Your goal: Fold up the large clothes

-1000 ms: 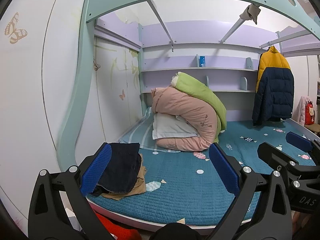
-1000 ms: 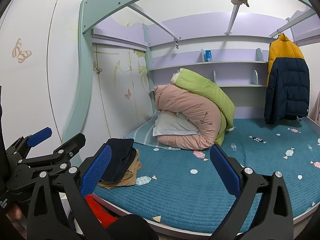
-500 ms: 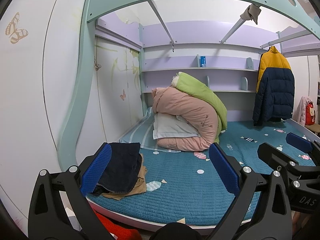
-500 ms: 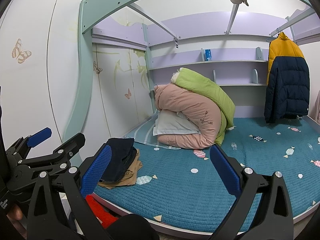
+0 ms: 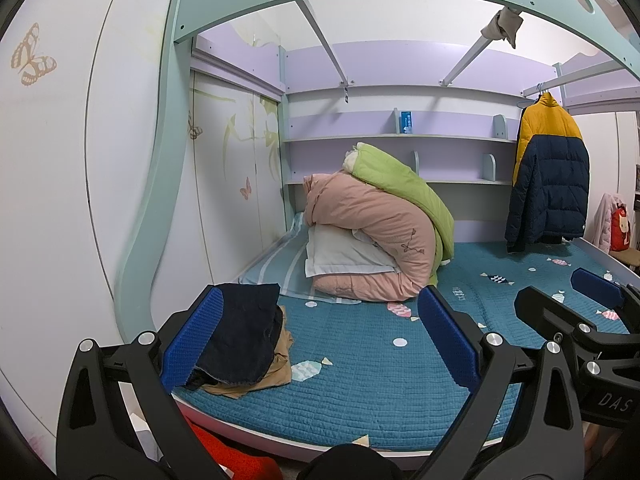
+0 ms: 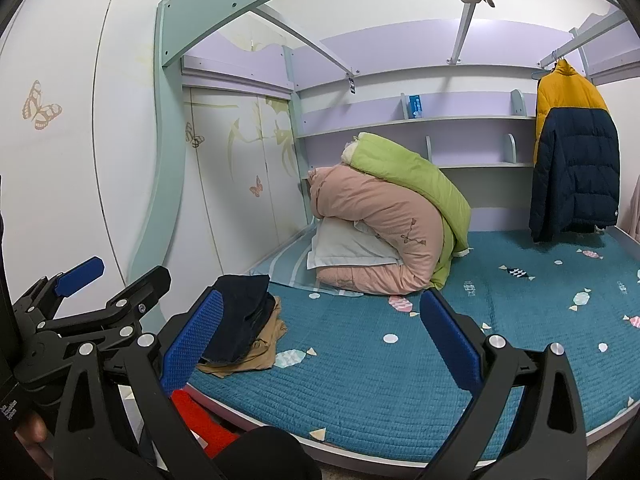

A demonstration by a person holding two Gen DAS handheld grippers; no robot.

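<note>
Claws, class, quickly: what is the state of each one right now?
Left claw: open, holding nothing, in the air before the bed.
Right claw: open, holding nothing.

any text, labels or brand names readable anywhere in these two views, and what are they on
"DAS" – white letters on the black body of the right gripper, cut off at the frame edge.
Blue box on the upper shelf: its print is too small to read.
Hanging tag on the bed frame: unreadable.
Nothing else legible.
</note>
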